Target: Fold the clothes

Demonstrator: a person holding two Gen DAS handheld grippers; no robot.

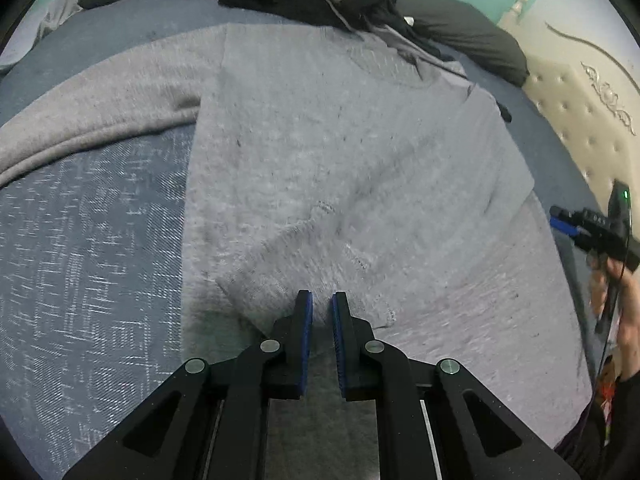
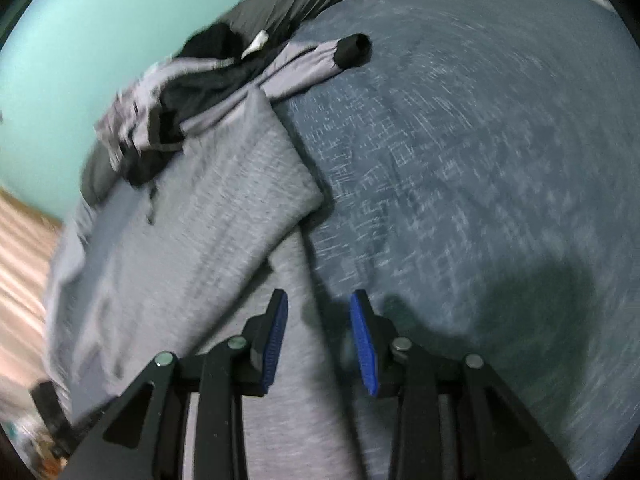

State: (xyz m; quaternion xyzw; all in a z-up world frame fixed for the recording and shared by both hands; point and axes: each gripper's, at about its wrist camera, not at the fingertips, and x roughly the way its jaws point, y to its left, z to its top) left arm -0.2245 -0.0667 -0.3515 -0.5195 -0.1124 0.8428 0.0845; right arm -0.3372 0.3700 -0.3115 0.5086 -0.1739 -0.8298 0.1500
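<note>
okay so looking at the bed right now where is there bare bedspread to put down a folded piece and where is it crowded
Free: the wide stretch of blue bedspread right of the grey sweater, ahead of the right gripper. A smaller bare patch lies below the sweater's outstretched sleeve, left of its body. Crowded: the far edge, where the grey and black jacket is heaped against the dark pillows.

Your right gripper (image 2: 319, 308) hangs over the near edge of the grey sweater (image 2: 192, 232), fingers spread with a clear gap and nothing between them. The left finger sits above the sweater; the right finger sits above the blue bedspread (image 2: 480, 160) just beside it. A sweater sleeve is folded across the body. At the sweater's far end lies a grey-and-black jacket (image 2: 208, 80), its black cuff resting on the bedspread. Beyond the jacket stands a teal wall (image 2: 100, 20). The view is blurred.
</note>
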